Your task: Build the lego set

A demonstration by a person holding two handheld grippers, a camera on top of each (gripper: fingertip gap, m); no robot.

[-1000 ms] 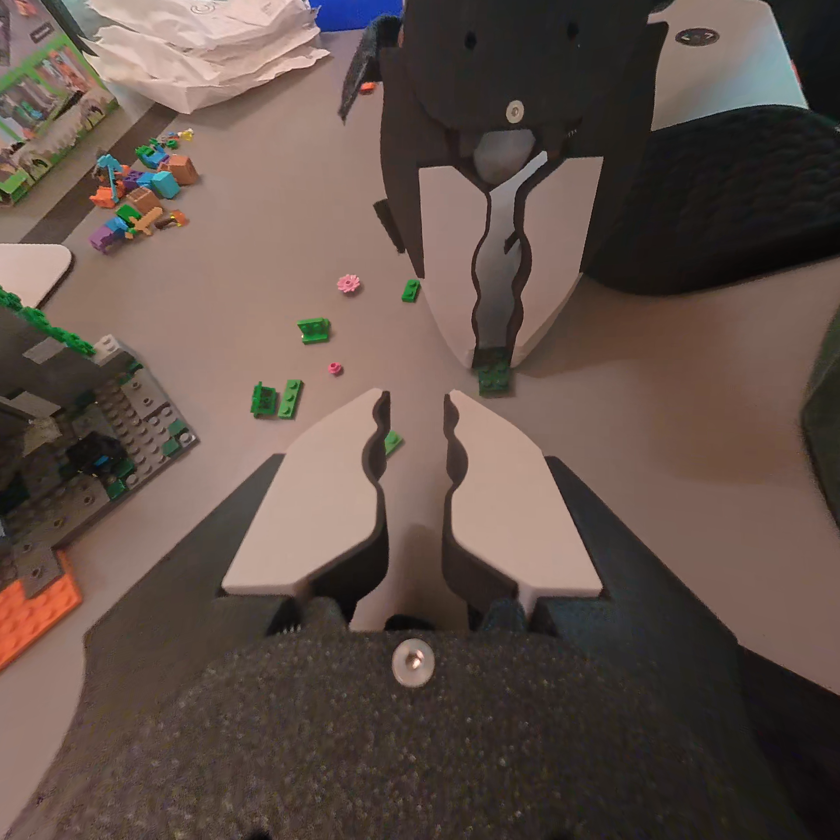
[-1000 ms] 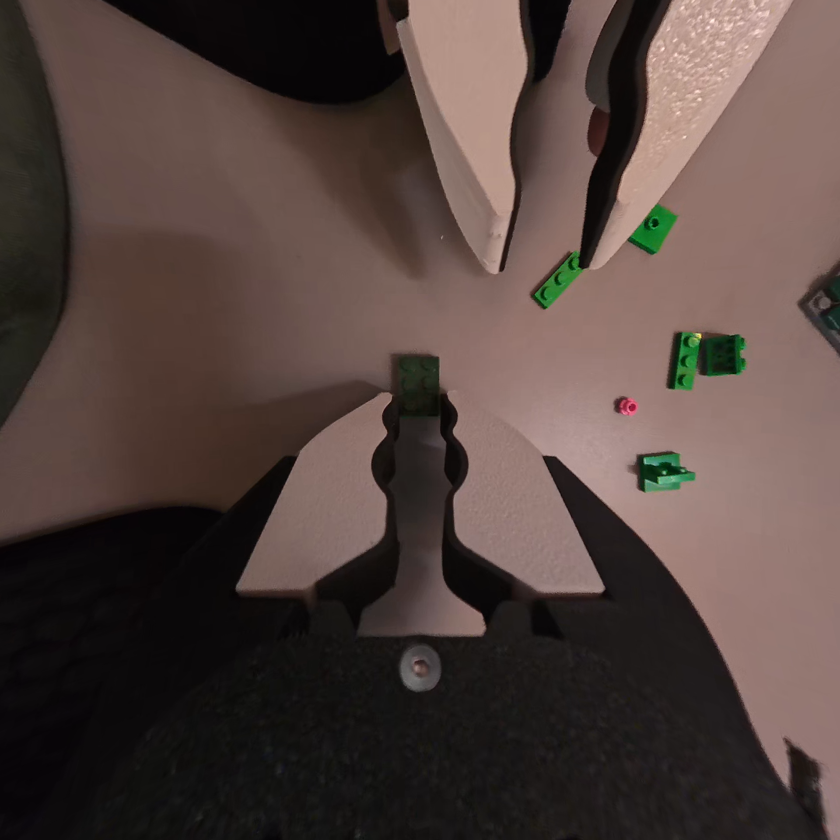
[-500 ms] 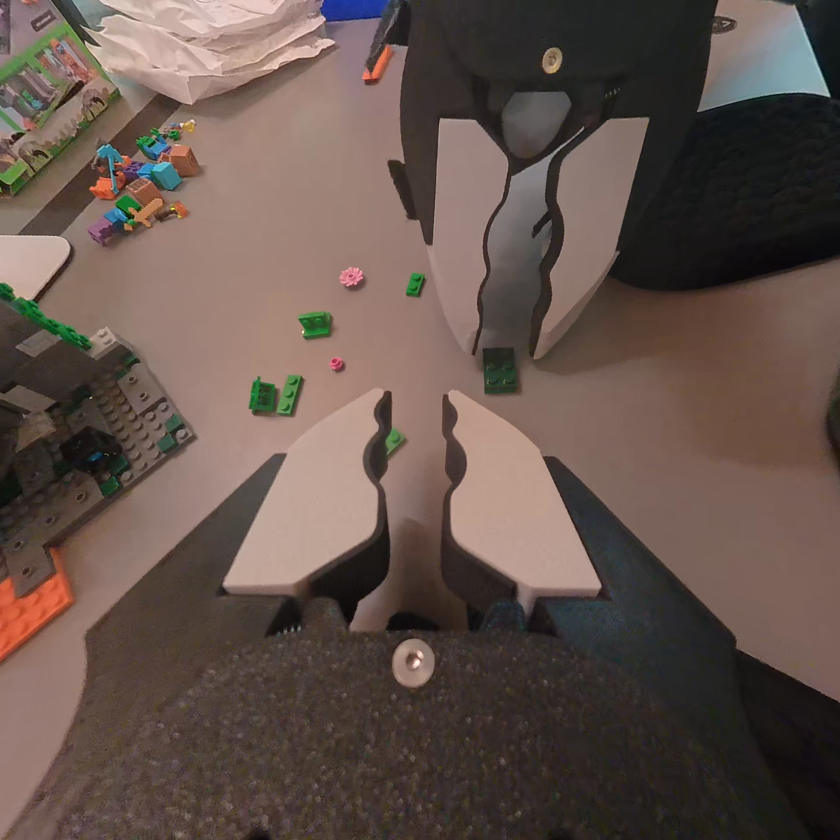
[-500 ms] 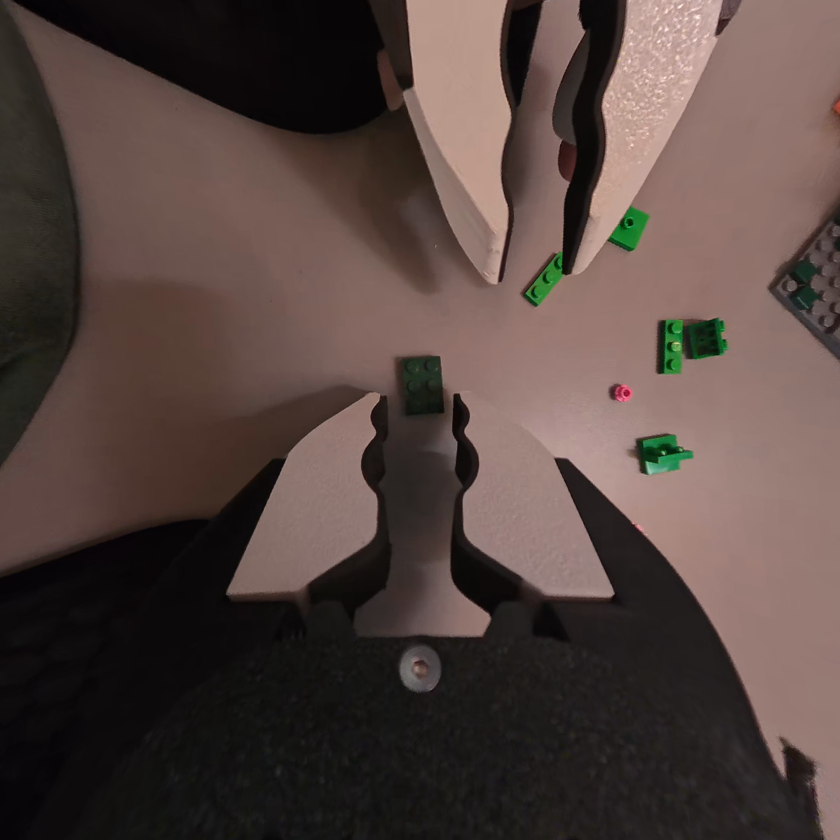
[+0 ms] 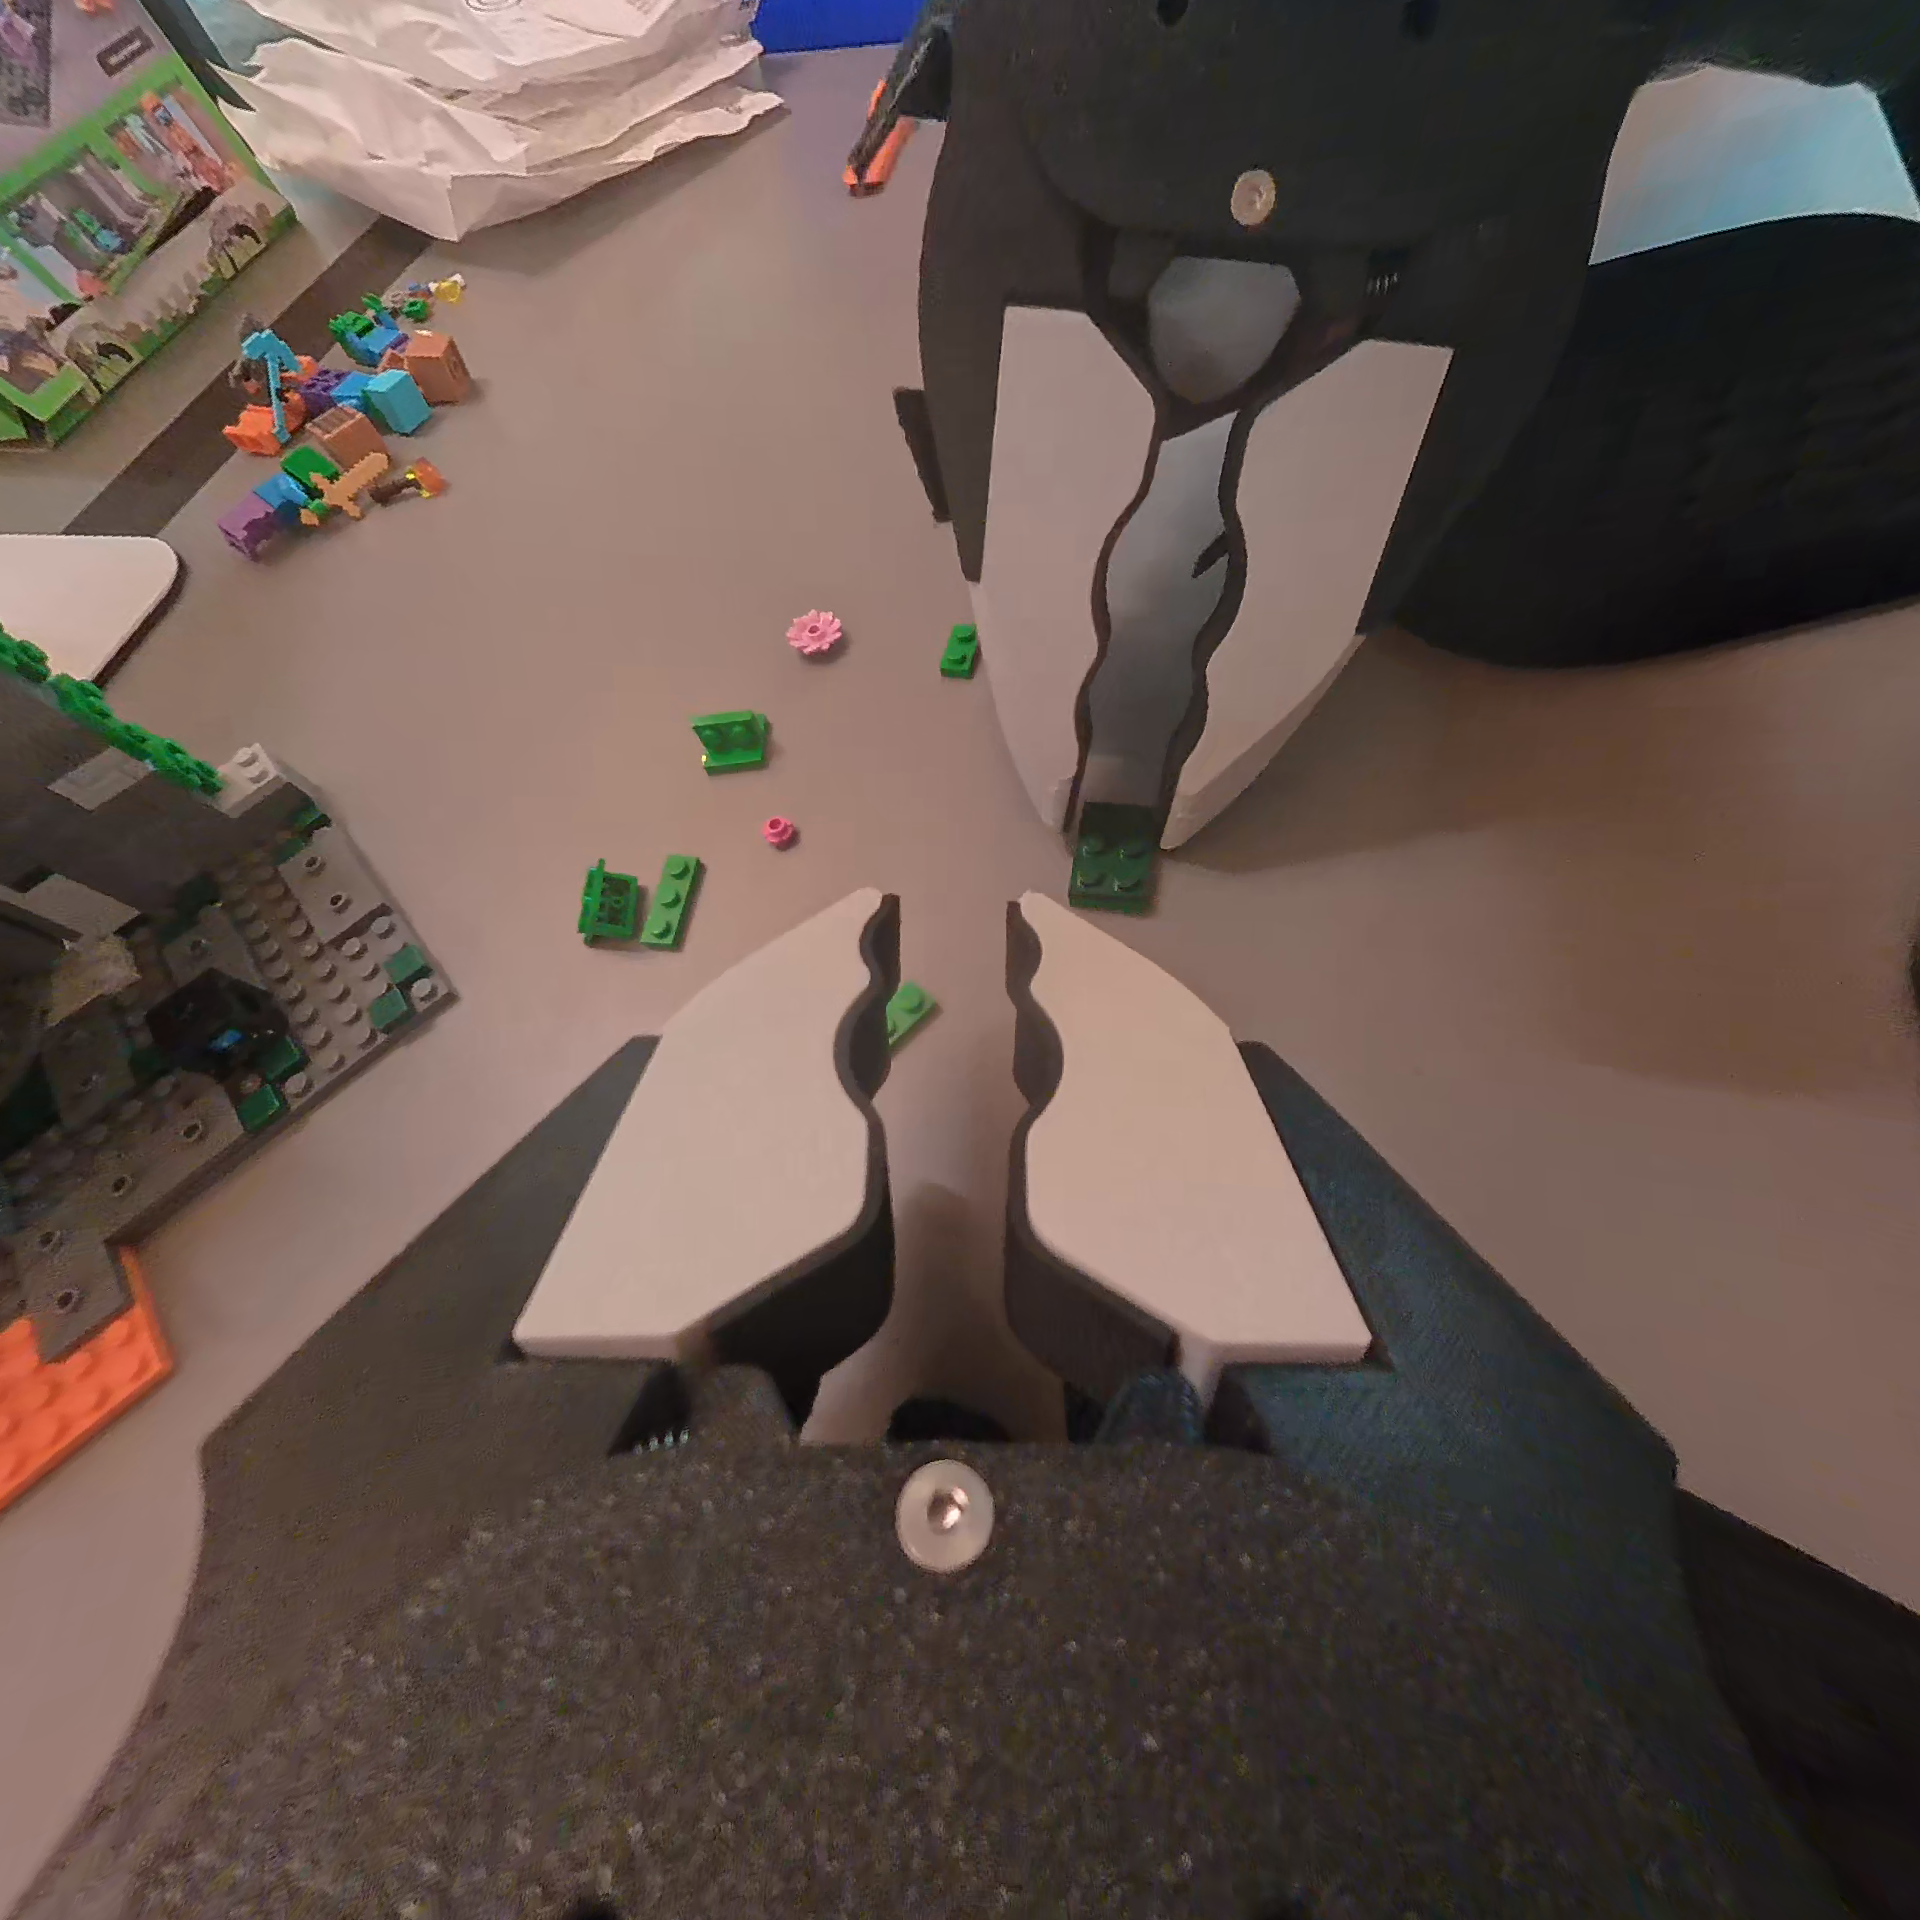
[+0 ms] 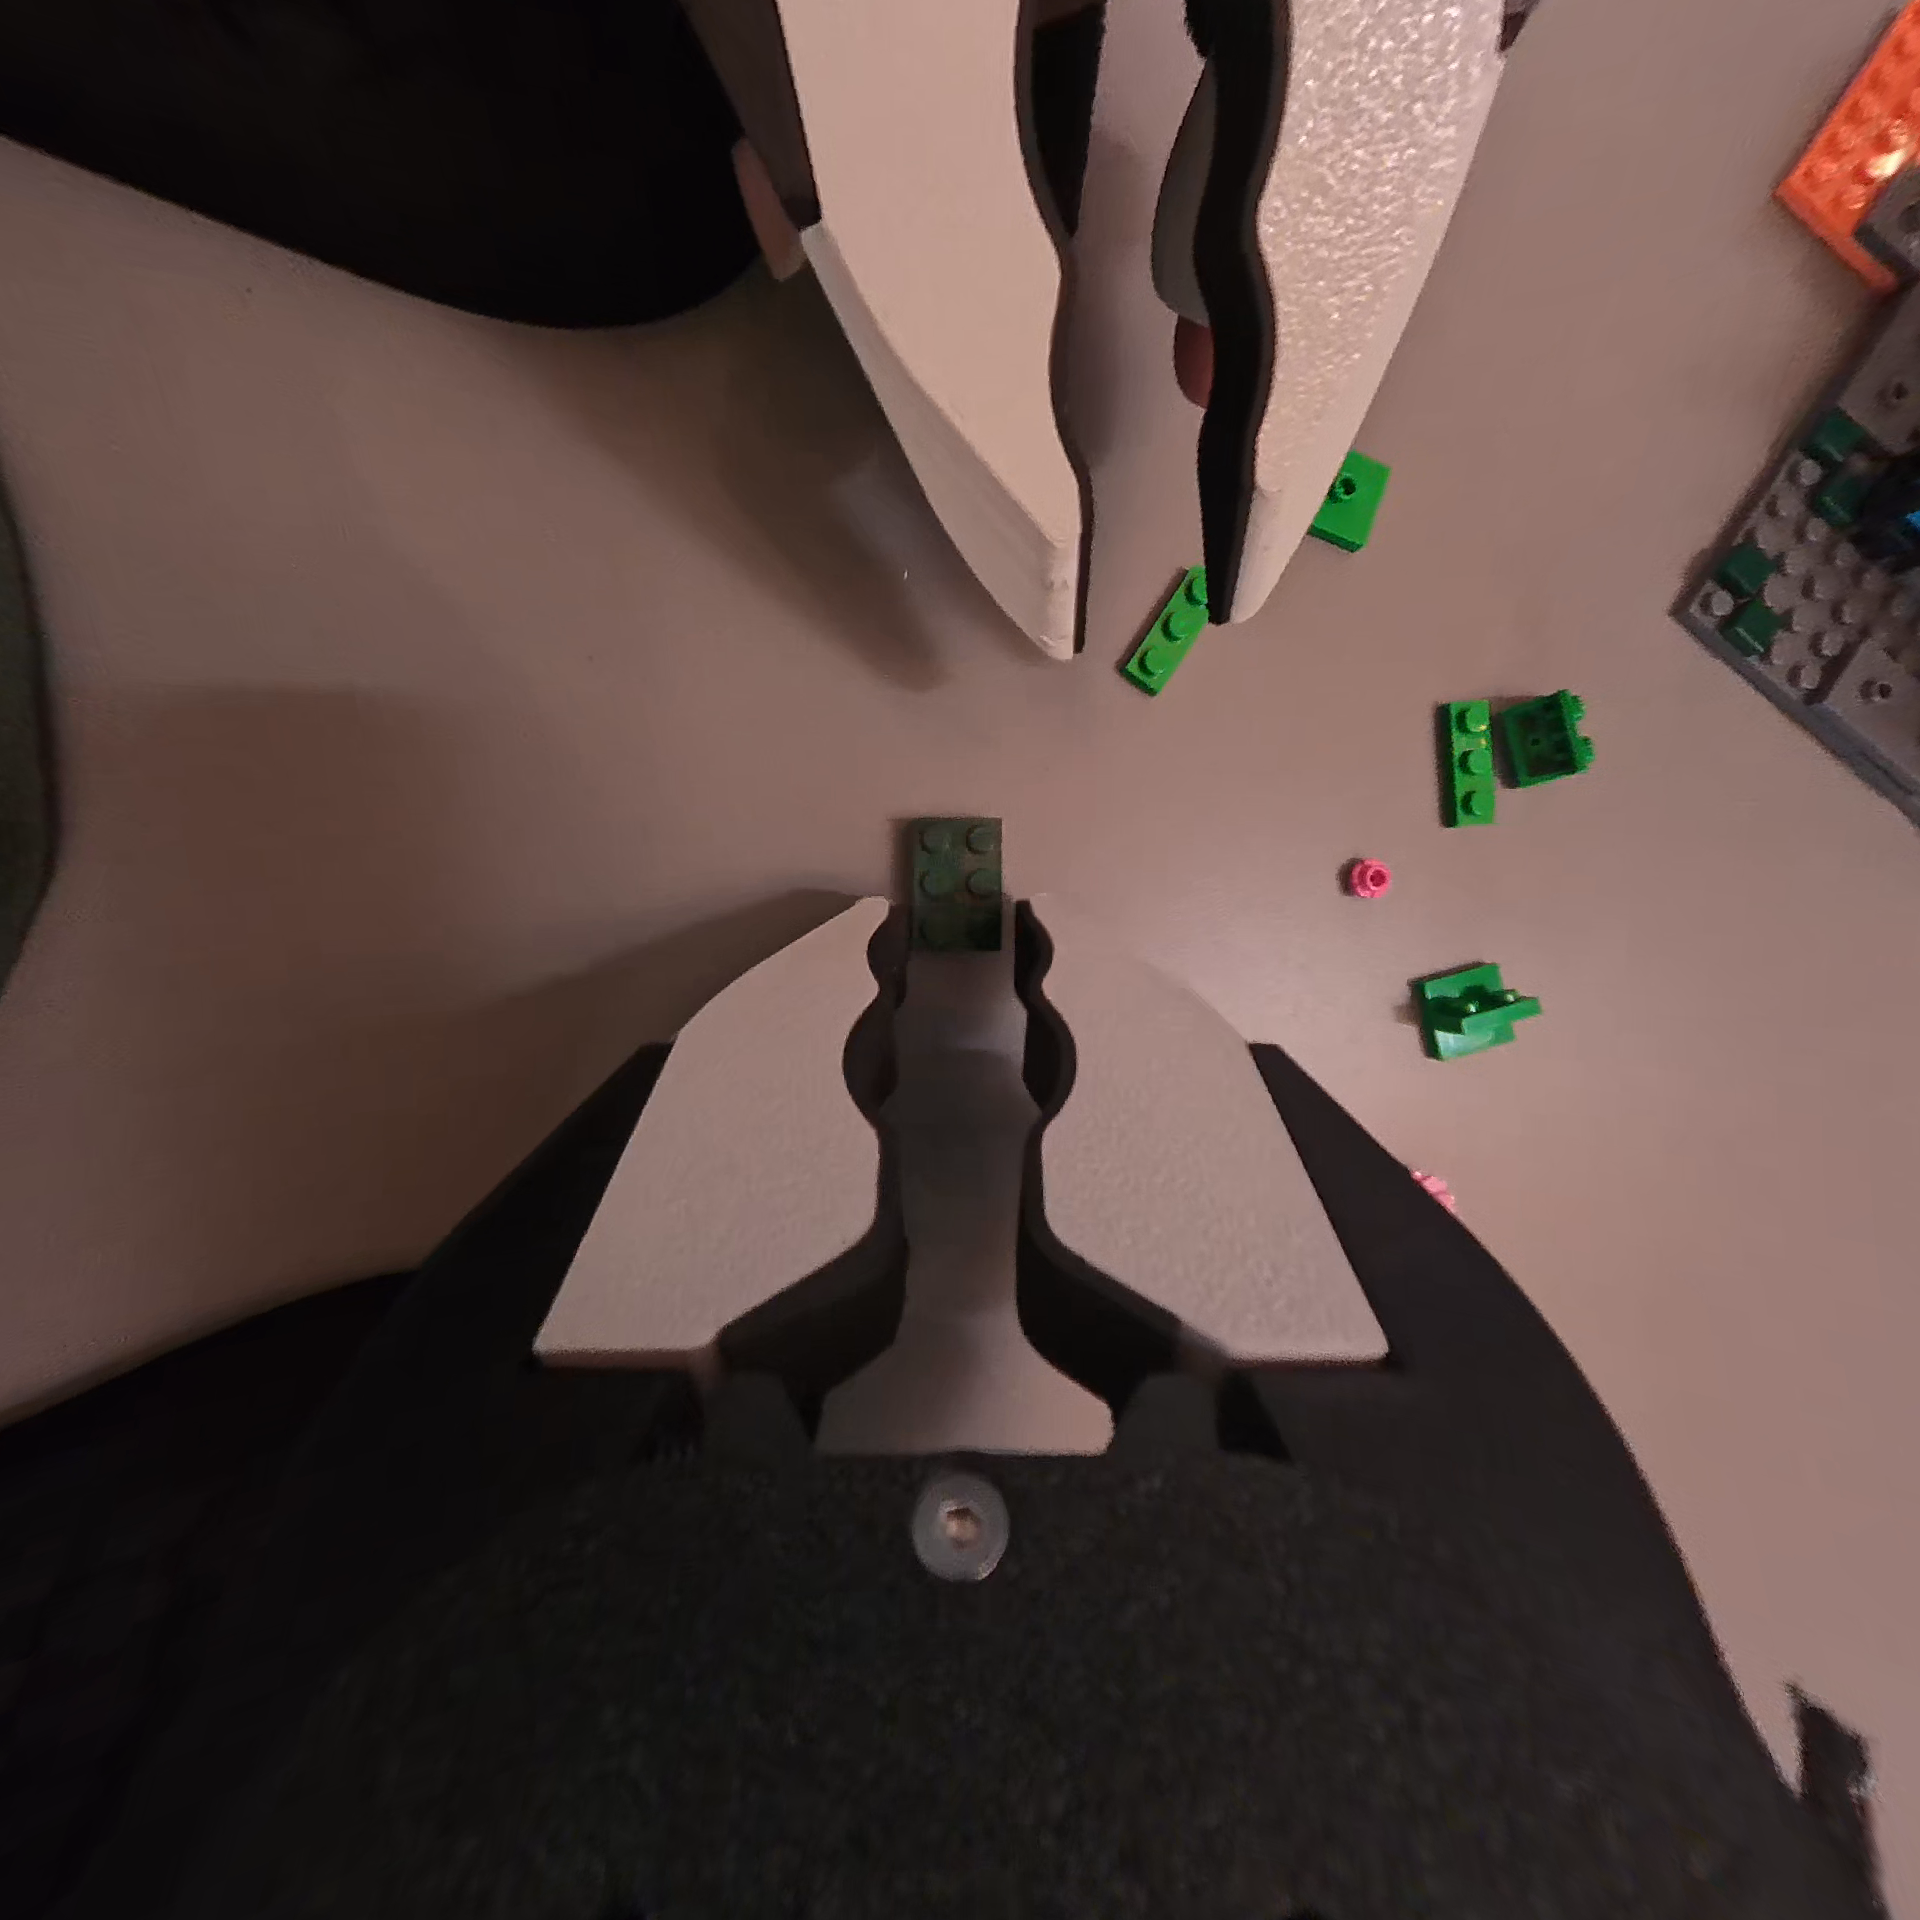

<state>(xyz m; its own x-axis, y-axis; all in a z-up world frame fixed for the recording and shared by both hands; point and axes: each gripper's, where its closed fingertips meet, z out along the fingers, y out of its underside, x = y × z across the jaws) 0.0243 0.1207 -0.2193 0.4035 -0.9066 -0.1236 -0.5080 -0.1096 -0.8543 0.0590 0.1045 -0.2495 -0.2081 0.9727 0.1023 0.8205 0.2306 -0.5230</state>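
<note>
A dark green two-by-three plate [image 6: 958, 878] lies flat on the grey table [image 5: 1455, 987]. My right gripper [image 6: 951, 912] has its fingertips against the sides of the plate's near end, shut on it. From the left wrist view the plate [image 5: 1117, 868] sits between the right gripper's tips [image 5: 1122, 826]. My left gripper [image 5: 951, 914] is open and empty, hovering just in front of it. A small light green plate [image 5: 909, 1013] lies by its left fingertip, also seen in the right wrist view [image 6: 1164, 639] at the left gripper's tips [image 6: 1148, 629].
A partly built grey model on an orange base [image 5: 208, 987] stands at the left. Loose green pieces [image 5: 639, 902], a pink flower [image 5: 816, 632] and a pink stud [image 5: 779, 829] lie between. A pile of coloured pieces [image 5: 343, 416], the set's box [image 5: 104, 239] and white bags [image 5: 499, 94] lie behind. Spacing between my two grippers at the tips: around 5 cm.
The right gripper opened and drew back off the dark green plate half a second ago. It has now moved forward again and closed on the plate's near end. The left gripper stayed put.
</note>
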